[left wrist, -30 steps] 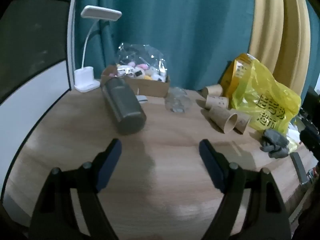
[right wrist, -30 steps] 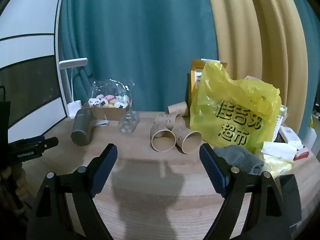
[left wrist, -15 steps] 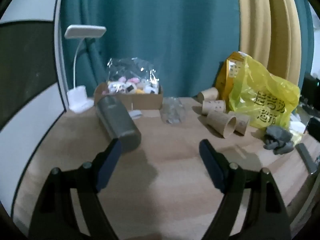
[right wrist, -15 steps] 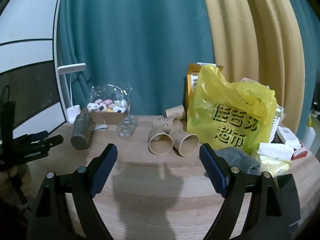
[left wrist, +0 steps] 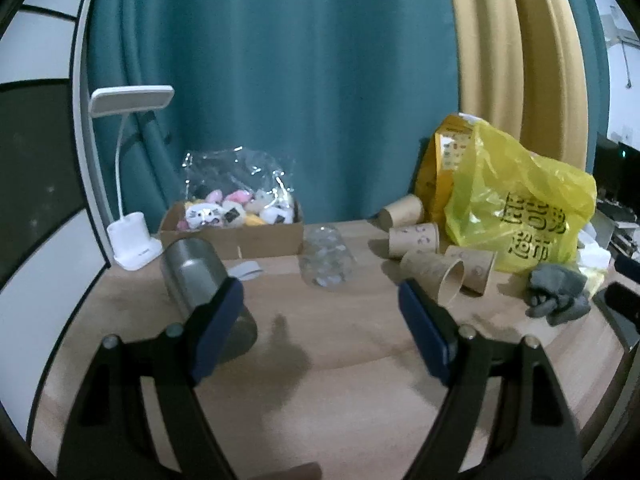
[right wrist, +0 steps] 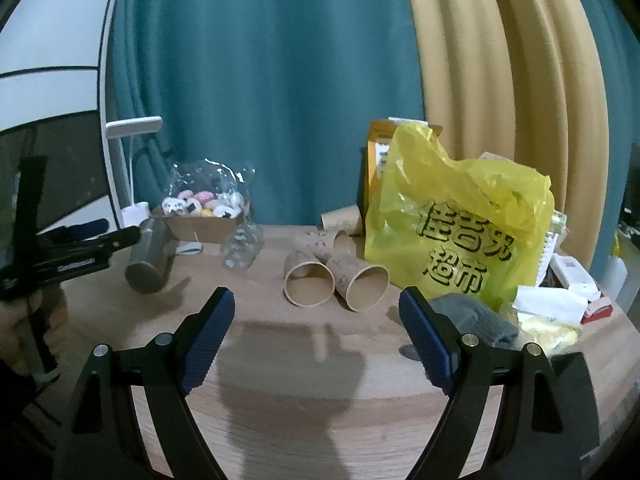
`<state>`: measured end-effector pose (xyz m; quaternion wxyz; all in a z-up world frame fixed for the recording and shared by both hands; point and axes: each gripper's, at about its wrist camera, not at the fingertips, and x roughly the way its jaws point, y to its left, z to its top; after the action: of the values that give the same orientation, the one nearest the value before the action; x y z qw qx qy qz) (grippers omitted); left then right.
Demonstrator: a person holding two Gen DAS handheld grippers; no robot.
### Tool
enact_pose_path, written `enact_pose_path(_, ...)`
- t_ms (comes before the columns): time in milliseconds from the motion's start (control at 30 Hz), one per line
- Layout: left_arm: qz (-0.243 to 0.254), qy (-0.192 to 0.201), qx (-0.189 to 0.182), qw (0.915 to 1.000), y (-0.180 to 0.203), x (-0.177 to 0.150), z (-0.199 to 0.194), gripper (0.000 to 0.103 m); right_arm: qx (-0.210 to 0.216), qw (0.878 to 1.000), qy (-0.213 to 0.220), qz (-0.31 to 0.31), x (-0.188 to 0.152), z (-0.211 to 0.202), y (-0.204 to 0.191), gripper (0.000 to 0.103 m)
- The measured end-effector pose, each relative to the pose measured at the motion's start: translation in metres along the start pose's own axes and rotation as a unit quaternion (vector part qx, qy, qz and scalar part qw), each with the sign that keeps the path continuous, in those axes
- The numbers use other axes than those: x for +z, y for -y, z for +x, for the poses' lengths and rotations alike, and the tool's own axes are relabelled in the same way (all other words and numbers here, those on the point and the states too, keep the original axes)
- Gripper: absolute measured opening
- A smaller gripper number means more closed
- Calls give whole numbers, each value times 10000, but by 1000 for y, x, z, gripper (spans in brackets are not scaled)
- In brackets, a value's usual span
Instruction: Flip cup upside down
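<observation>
Several brown paper cups (right wrist: 310,282) lie on their sides on the wooden table, left of a yellow bag; they also show in the left wrist view (left wrist: 438,278). A grey metal cup (left wrist: 196,276) lies on its side at the left, its far end behind my left finger; it also shows in the right wrist view (right wrist: 150,256). A clear glass (left wrist: 326,258) stands upside down mid-table. My left gripper (left wrist: 320,320) is open and empty, close to the grey cup. My right gripper (right wrist: 316,326) is open and empty, short of the paper cups.
A yellow plastic bag (right wrist: 460,224) stands at the right with a grey cloth (right wrist: 476,316) before it. A cardboard box of small toys (left wrist: 236,220) and a white desk lamp (left wrist: 132,184) stand at the back left. Teal and yellow curtains hang behind.
The left gripper has tilted up and drawn back a little, so the grey cup now sits lower, behind its left finger. The right gripper has barely moved.
</observation>
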<state>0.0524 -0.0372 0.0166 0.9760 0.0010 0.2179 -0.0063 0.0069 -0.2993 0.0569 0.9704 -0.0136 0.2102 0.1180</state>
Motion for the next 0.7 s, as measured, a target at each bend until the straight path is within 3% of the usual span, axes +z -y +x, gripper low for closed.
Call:
enact_pose_path(267, -402, -210, 173, 9988, -15, -15, -25, 81, -60, 9997, -219, 65, -6, 10, 3, 87)
enact_pose_path(700, -479, -152, 120, 9987, -14, -21, -62, 81, -8, 9995, -315, 51, -9, 10, -5, 87)
